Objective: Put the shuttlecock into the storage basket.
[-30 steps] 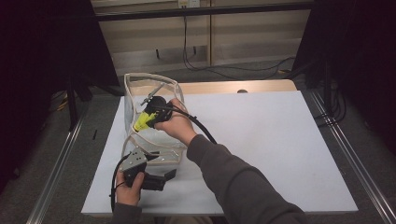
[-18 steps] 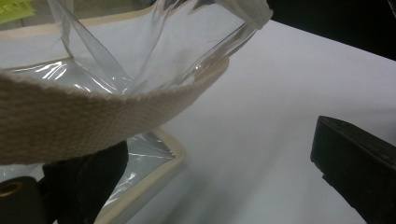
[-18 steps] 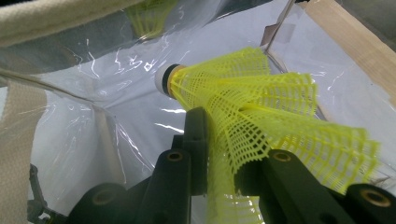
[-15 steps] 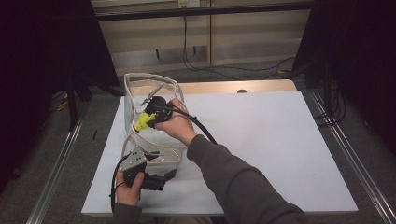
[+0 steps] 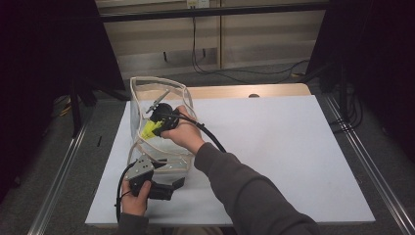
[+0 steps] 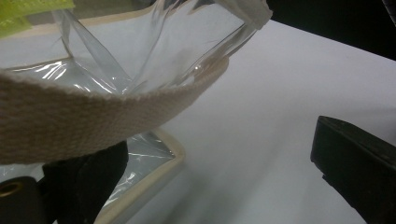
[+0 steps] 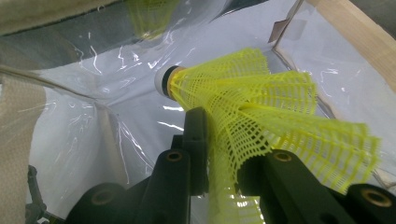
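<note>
A clear plastic bag (image 5: 159, 98) with cream webbing trim (image 6: 93, 116) stands open on the white table (image 5: 284, 147). Inside it, my right gripper (image 5: 155, 125) is shut on the skirt of a yellow mesh shuttlecock (image 5: 148, 129). In the right gripper view the shuttlecock (image 7: 243, 102) points its white cork into the bag, and the gripper (image 7: 224, 154) pinches the skirt. My left gripper (image 5: 172, 175) lies at the bag's near edge, held by a hand. Its jaws stand wide apart in the left gripper view (image 6: 219, 172); one is behind the webbing and plastic, the other out over the table.
A wooden strip (image 5: 244, 91) borders the table's far edge, with cables on the floor beyond. Metal rails (image 5: 58, 171) run along both sides. The white surface extends to the right of the bag.
</note>
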Demonstrator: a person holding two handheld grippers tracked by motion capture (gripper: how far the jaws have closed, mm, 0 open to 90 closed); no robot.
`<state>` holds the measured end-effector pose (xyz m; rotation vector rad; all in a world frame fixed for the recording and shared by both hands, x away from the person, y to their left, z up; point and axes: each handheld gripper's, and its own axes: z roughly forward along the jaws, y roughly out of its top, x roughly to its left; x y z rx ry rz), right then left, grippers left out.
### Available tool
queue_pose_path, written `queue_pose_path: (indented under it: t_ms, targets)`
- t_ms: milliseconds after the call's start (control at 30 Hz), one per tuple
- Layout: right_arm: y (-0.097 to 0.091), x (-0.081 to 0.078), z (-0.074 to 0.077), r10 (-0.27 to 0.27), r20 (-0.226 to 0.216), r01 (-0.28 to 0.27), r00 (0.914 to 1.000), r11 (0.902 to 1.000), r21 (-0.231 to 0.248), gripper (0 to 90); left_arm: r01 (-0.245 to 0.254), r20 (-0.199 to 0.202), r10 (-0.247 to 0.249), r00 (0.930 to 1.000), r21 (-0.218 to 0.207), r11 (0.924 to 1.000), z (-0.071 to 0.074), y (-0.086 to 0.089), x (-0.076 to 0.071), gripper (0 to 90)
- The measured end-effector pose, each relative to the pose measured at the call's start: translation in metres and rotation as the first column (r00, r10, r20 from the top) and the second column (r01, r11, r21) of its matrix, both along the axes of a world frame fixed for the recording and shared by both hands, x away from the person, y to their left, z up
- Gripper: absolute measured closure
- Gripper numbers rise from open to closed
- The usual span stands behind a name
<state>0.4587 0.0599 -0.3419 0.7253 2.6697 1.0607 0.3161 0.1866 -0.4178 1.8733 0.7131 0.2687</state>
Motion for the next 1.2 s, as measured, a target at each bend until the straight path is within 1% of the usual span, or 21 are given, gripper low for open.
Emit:
queue_pose_path:
  t_ms: [233,333,367,500,533,733,767,933,1000,1067,1100,1133,1200]
  targets:
    - [0.001,0.001,-0.002,-0.001,-0.004,0.001,1.0,1.0,-0.002,77.8,0.002,0.0,-0.002,1.0,0.001,1.0,0.0,0.0,0.0,4.1]
    - [0.002,0.001,-0.003,0.002,-0.001,-0.002,1.0,0.9998,-0.018,77.8,0.001,-0.001,-0.001,1.0,0.001,1.0,0.0,0.0,0.0,4.1]
    - [0.003,0.001,-0.004,0.006,-0.008,-0.006,0.9999,0.9997,-0.024,77.7,0.004,0.0,-0.004,1.0,-0.001,1.0,0.0,0.0,0.0,4.1]
    - [0.004,0.001,-0.006,0.005,-0.015,-0.006,0.9999,0.9996,-0.029,77.7,0.004,0.001,-0.004,1.0,-0.001,1.0,0.0,0.0,0.0,4.1]
    - [0.004,0.001,-0.006,0.008,-0.018,-0.008,0.9998,0.9995,-0.031,77.7,0.0,0.004,0.0,1.0,0.005,1.0,0.0,0.0,0.0,4.1]
    - [0.007,0.0,-0.009,0.016,-0.022,-0.017,0.9996,0.9986,-0.05,77.6,0.003,0.002,-0.003,1.0,0.003,1.0,0.0,0.0,0.0,4.1]
    - [0.008,0.0,-0.01,0.019,-0.026,-0.021,0.9995,0.9984,-0.053,77.6,0.005,0.0,-0.005,1.0,-0.003,1.0,-0.001,0.0,0.001,4.1]
    - [0.011,-0.001,-0.014,0.027,-0.042,-0.03,0.9988,0.9973,-0.067,77.6,0.005,0.004,-0.005,1.0,0.004,1.0,0.0,0.001,0.001,4.1]
    - [0.013,-0.002,-0.016,0.037,-0.046,-0.04,0.9983,0.9969,-0.068,76.4,0.004,0.0,-0.004,1.0,0.0,1.0,0.0,0.001,0.0,4.2]
    - [0.015,-0.003,-0.017,0.056,-0.065,-0.059,0.9963,0.9972,-0.045,74.2,0.002,0.001,-0.002,1.0,-0.001,1.0,0.0,0.001,0.0,4.2]
    - [0.016,-0.003,-0.018,0.059,-0.077,-0.061,0.9953,0.9976,-0.034,71.1,0.003,0.001,-0.003,1.0,-0.001,1.0,0.0,0.001,0.0,4.1]
    - [0.016,-0.003,-0.018,0.051,-0.072,-0.054,0.9961,0.9978,-0.039,68.6,0.004,0.001,-0.004,1.0,-0.001,1.0,0.0,0.001,0.0,4.1]
    - [0.016,-0.002,-0.019,0.055,-0.081,-0.058,0.9952,0.9972,-0.046,68.8,0.003,0.001,-0.003,1.0,0.0,1.0,0.0,0.001,0.0,4.1]
